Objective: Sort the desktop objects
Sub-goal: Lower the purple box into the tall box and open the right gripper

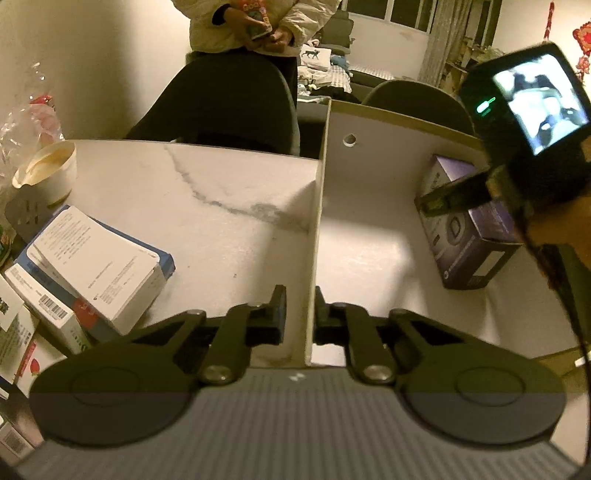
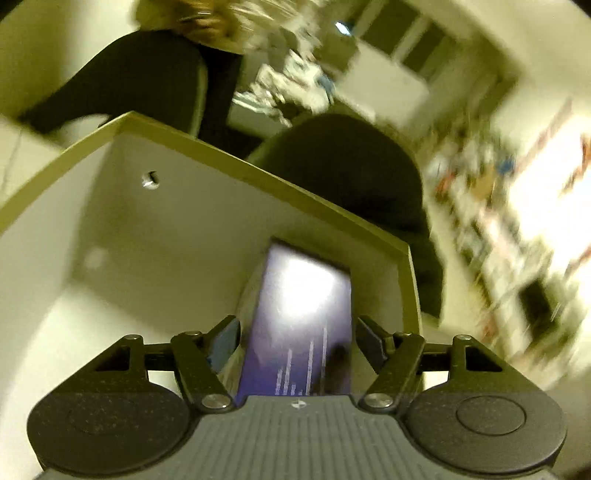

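A large white open box (image 1: 369, 236) stands on the marble table (image 1: 221, 184). My left gripper (image 1: 300, 314) is shut on its thin left wall (image 1: 317, 229), one pad on each side. A purple carton (image 1: 476, 251) lies inside the box against its right wall. In the right wrist view, which is motion-blurred, the purple carton (image 2: 299, 314) lies between the fingers of my right gripper (image 2: 299, 339). The jaws stand a little wider than the carton, with a narrow gap at the right pad (image 2: 369, 343). One right finger (image 1: 447, 194) shows above the carton in the left wrist view.
Stacked white and blue cartons (image 1: 96, 266) lie at the table's left, with a white tub (image 1: 44, 170) behind them. Two dark chairs (image 1: 229, 103) (image 1: 413, 99) stand beyond the far edge. A person (image 1: 258, 29) stands behind the left chair, holding a small pack.
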`<state>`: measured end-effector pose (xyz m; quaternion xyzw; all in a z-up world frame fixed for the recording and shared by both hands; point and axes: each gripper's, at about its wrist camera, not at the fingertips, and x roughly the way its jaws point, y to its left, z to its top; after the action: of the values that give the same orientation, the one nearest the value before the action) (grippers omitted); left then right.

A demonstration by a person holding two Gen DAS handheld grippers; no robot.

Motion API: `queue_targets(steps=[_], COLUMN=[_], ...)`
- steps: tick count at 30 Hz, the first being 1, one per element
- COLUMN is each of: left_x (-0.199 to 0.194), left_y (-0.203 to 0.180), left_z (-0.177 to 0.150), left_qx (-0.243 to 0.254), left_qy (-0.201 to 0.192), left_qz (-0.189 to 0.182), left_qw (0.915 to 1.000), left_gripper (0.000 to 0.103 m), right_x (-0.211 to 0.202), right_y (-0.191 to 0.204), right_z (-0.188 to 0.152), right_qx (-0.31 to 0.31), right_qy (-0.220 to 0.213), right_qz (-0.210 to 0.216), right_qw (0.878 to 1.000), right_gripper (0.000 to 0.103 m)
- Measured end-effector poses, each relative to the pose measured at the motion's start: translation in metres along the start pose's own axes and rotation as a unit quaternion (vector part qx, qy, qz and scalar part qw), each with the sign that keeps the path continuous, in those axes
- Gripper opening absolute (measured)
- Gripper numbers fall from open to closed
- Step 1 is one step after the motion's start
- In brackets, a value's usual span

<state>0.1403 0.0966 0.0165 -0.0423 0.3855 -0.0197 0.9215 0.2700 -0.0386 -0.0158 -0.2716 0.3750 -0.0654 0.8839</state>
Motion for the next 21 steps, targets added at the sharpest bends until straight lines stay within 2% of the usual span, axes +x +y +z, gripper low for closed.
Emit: queue_targets(steps=[4, 7, 10, 13, 18, 21], left_x=[-0.001, 0.0, 0.001, 0.001, 0.0, 0.0], left_y=[-0.002, -0.001, -0.001, -0.001, -0.002, -0.001], left_z=[-0.001, -0.002, -0.001, -0.002, -0.003, -0.003], left_qx=[0.002, 0.001, 0.0, 0.001, 0.0, 0.0], left_qy=[0.0, 0.001, 0.001, 0.001, -0.001, -0.002], left_qz=[0.002, 0.001, 0.001, 0.002, 0.004, 0.004], left_qw=[1.0, 1.0, 1.0, 1.0, 1.0, 1.0], left_gripper=[0.009, 0.009, 0.009, 0.009, 0.007, 0.006], right_x=[-0.008, -0.007, -0.001, 0.004, 0.012, 0.018], right_y=[0.029, 0.043, 0.051, 0.06, 0.075, 0.078], right_z=[-0.008, -0.017, -0.022, -0.03, -0.041, -0.044], right_qx=[-0.114, -0.178, -0.217, -0.272, -0.361, -0.379], right_qy=[-0.042, -0.056, -0.043, -0.038, -0.023, -0.014], right_qz=[-0.022, -0.012, 0.004, -0.024, -0.063, -0.07], right_qw=[0.992, 0.982, 0.975, 0.961, 0.93, 0.923], right_gripper=[0.072, 0.064, 0.062, 0.062, 0.066, 0.068])
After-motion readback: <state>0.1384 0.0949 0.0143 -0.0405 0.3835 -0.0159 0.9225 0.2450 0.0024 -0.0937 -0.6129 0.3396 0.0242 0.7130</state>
